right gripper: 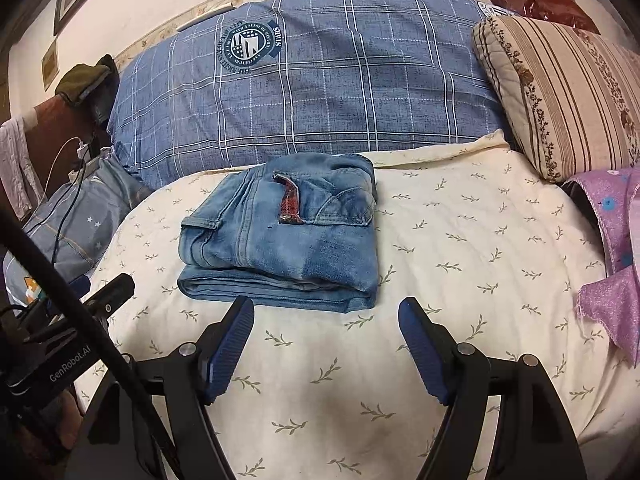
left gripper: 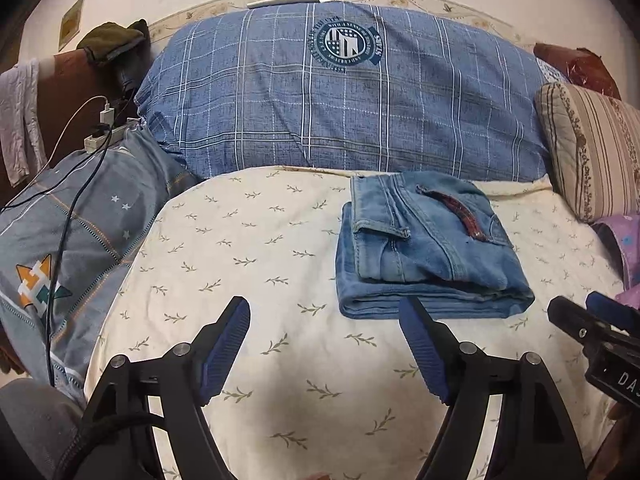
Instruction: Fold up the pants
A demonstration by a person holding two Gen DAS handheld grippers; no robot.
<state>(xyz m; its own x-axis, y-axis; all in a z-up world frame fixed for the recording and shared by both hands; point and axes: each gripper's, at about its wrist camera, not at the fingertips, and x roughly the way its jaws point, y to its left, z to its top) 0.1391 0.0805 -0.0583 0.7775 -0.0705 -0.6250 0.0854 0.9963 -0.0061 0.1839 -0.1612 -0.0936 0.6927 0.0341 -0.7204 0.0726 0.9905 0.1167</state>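
Where quilted sheet [right gripper: 460, 272] dimples, denim pants [right gripper: 280, 240] lie squared.

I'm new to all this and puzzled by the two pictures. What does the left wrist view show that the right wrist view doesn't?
Only the left view: a grey quilt's orange emblem in full, and the right tool at its edge. Only the right view: the left tool at its edge, and more of the purple cloth. Both share the folded jeans on the cream sheet, the blue plaid bedding, the striped pillow, and open, empty tools.
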